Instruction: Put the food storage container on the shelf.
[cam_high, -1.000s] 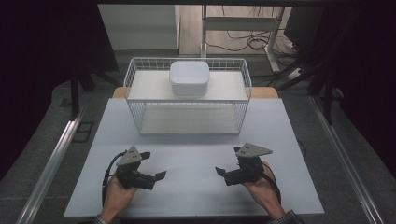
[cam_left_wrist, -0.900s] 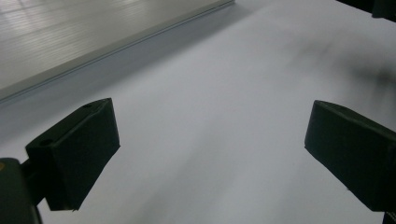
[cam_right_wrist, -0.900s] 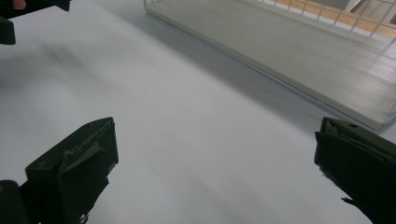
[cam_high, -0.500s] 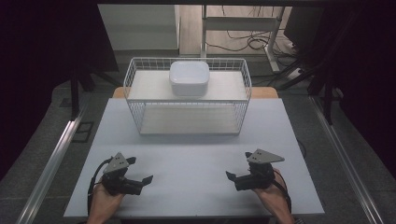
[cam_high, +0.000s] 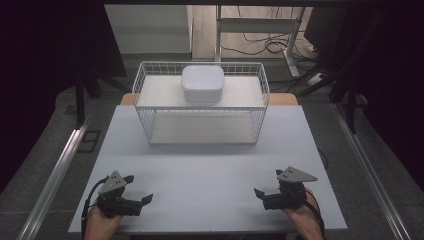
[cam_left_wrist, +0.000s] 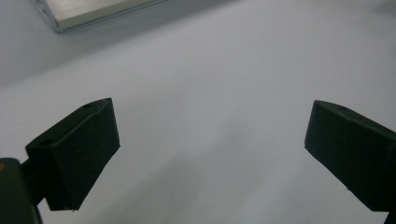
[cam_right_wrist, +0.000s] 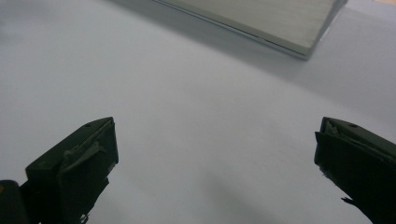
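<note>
The left gripper (cam_high: 142, 201) sits at the near left corner of the white table (cam_high: 215, 170), held in a person's left hand (cam_high: 100, 225), its jaws spread wide with nothing between them; in the left gripper view the same gripper (cam_left_wrist: 210, 154) looks down on bare tabletop. The right gripper (cam_high: 259, 194) rests at the near right corner in the right hand (cam_high: 302, 217), jaws likewise wide apart and empty, and in the right gripper view it (cam_right_wrist: 215, 163) also faces plain white surface. The two grippers point inward toward each other and lie well apart.

Farther back, at the far middle of the table, stands a white wire basket (cam_high: 145, 107), well apart from both grippers. Its two long sides run across the table. Inside it, toward the far wall and near the middle, sits a white lidded box (cam_high: 202, 83) with rounded corners, its lid on. The rest of the basket's floor is bare.

Beyond the table, cables (cam_high: 255, 47) lie on the floor.
</note>
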